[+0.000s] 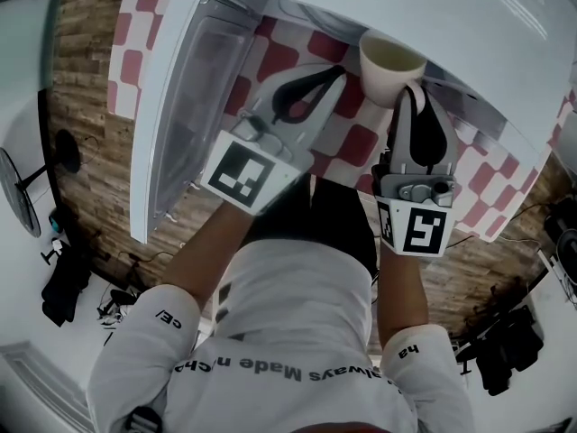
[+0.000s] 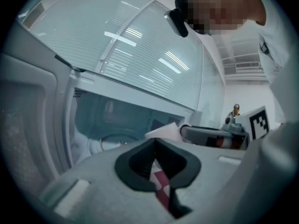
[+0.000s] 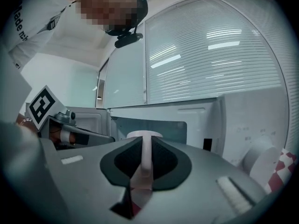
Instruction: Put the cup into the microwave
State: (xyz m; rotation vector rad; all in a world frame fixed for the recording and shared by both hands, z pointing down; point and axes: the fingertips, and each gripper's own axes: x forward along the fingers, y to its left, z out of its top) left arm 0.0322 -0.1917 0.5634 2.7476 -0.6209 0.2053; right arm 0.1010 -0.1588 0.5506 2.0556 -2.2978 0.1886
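Hanging at the open front of the microwave (image 1: 469,34), the cup (image 1: 388,66) is clamped by its wall in the jaws of the right gripper (image 1: 415,88); the left gripper (image 1: 332,76), jaws pressed together on nothing, is poised between cup and microwave door (image 1: 194,106).

Cup (image 1: 389,61): plain cream. Tablecloth (image 1: 356,142): red-and-white check. Microwave (image 1: 469,25): white, its door (image 1: 185,106) pale grey glass. Floor (image 1: 86,106): brown wood planks. Shirt (image 1: 297,332): white, black lettering.
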